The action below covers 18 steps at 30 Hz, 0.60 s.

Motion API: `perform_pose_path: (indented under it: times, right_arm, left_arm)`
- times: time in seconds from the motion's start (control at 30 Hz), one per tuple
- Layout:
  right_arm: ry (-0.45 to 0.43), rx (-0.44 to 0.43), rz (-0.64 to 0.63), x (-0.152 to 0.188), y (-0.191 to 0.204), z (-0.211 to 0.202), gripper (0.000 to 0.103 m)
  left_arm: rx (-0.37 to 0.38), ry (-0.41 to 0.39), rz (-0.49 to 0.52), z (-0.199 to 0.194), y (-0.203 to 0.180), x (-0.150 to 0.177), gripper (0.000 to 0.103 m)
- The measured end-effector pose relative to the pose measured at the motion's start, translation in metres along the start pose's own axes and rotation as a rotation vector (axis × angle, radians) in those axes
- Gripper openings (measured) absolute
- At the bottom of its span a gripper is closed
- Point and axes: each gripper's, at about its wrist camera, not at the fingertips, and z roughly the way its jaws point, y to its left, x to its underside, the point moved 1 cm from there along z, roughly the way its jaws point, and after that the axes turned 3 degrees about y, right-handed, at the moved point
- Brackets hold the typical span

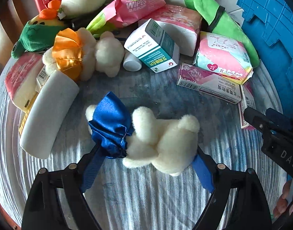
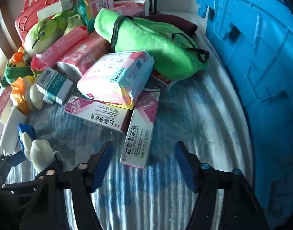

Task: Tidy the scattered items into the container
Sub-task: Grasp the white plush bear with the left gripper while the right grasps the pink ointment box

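A cream plush bear in a blue satin dress (image 1: 144, 138) lies on the striped cloth. My left gripper (image 1: 147, 157) straddles the bear with its jaws wide, one finger by the dress and one by the head, and neither pad visibly presses. A long pink-and-white ointment box (image 2: 139, 140) lies with its near end between the fingers of my right gripper (image 2: 143, 163). That gripper is open, with a gap on both sides of the box. The blue plastic container (image 2: 251, 57) stands at the right.
Behind lies a heap: a second ointment box (image 2: 96, 115), a pink pad pack (image 2: 115, 76), a teal medicine box (image 1: 154, 46), a white bottle (image 1: 132, 61), an orange-dressed bear (image 1: 79, 53), green plush toys (image 2: 156, 44), wipes (image 1: 131, 9), and a white roll (image 1: 48, 115). A red basket (image 2: 43, 9) is at the back.
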Motion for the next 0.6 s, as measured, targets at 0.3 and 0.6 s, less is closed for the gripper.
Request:
perform_pose_path:
  times: [0.3, 0.6]
  right_arm:
    - [0.023, 0.026, -0.002, -0.003, 0.001, 0.015, 0.053]
    - [0.017, 0.027, -0.017, -0.002, 0.003, 0.012, 0.03]
  left_arm:
    - [-0.012, -0.017, 0.015, 0.002, -0.006, -0.006, 0.087]
    - [-0.021, -0.044, 0.008, -0.003, -0.01, -0.003, 0.074]
